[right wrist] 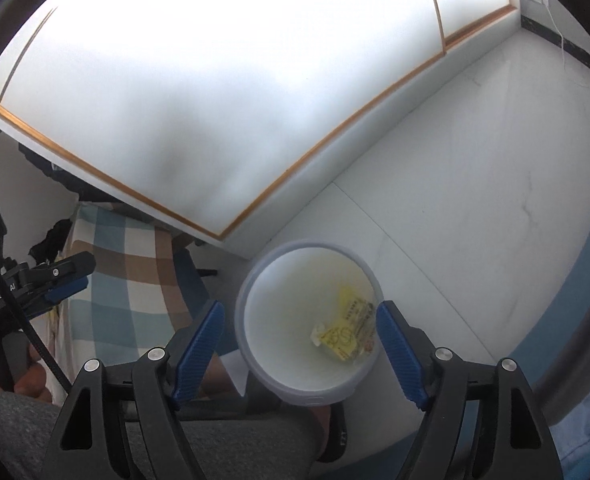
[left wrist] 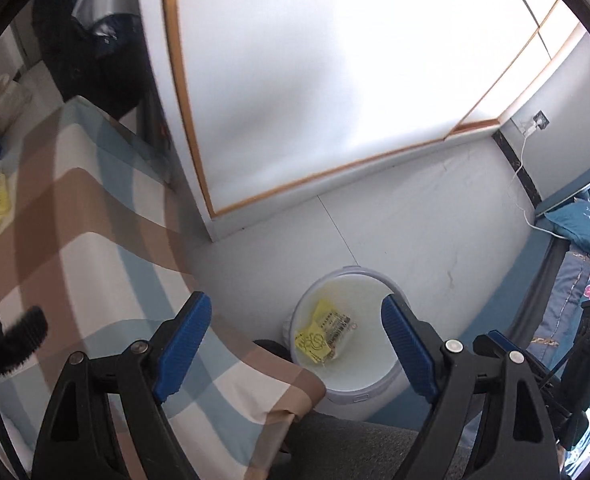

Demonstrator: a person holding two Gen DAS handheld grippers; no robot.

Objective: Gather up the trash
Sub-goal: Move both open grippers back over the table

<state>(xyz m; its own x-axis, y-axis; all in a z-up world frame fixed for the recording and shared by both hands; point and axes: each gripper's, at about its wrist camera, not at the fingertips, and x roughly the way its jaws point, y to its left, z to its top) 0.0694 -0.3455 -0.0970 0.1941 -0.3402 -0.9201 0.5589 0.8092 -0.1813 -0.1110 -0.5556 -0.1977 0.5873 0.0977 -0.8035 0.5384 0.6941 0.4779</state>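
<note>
Both tools gape empty; yellow wrapper lies slantwise in bin.

We see a checked cloth in brown, blue and white draped over a surface beside a white wardrobe with wood-trimmed doors. A blue embroidered pillow lies at the right, and a white cable hangs from a wall socket above the pale floor.

Both wrist views look steeply down, sharing the bin.
</note>
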